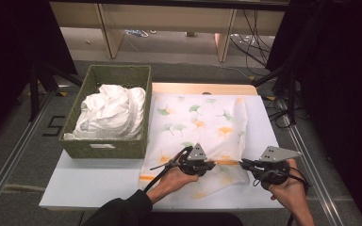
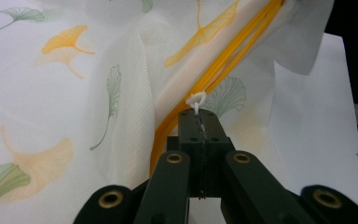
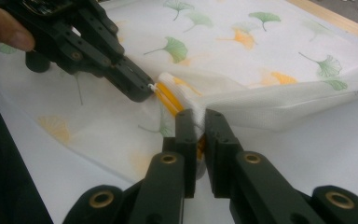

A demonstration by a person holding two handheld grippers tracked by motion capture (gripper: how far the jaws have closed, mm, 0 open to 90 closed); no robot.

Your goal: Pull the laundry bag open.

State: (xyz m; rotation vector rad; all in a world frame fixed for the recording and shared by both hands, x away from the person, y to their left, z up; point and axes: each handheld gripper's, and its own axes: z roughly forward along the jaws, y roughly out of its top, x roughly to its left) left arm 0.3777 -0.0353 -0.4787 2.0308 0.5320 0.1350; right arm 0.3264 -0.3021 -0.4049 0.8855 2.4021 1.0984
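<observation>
A white cloth point(image 1: 198, 120) printed with green and orange ginkgo leaves lies spread over the table; it also shows in the left gripper view point(image 2: 74, 93) and the right gripper view point(image 3: 223, 46). Its near corner is folded, showing an orange piped edge point(image 2: 223, 60). My left gripper point(image 1: 213, 165) point(image 2: 198, 114) is shut on a small white tab point(image 2: 196, 99) at that edge. My right gripper point(image 1: 242, 163) point(image 3: 198, 119) is shut on the cloth's orange-trimmed fold, a few centimetres from the left gripper point(image 3: 142, 91). Both sit near the table's front edge.
A green woven basket point(image 1: 118, 75) holding crumpled white fabric point(image 1: 111, 110) stands at the back left, touching the cloth's left side. Bare white table point(image 1: 94, 181) lies in front of it. A wooden strip point(image 1: 202, 88) borders the far edge. Cables lie on the floor beyond.
</observation>
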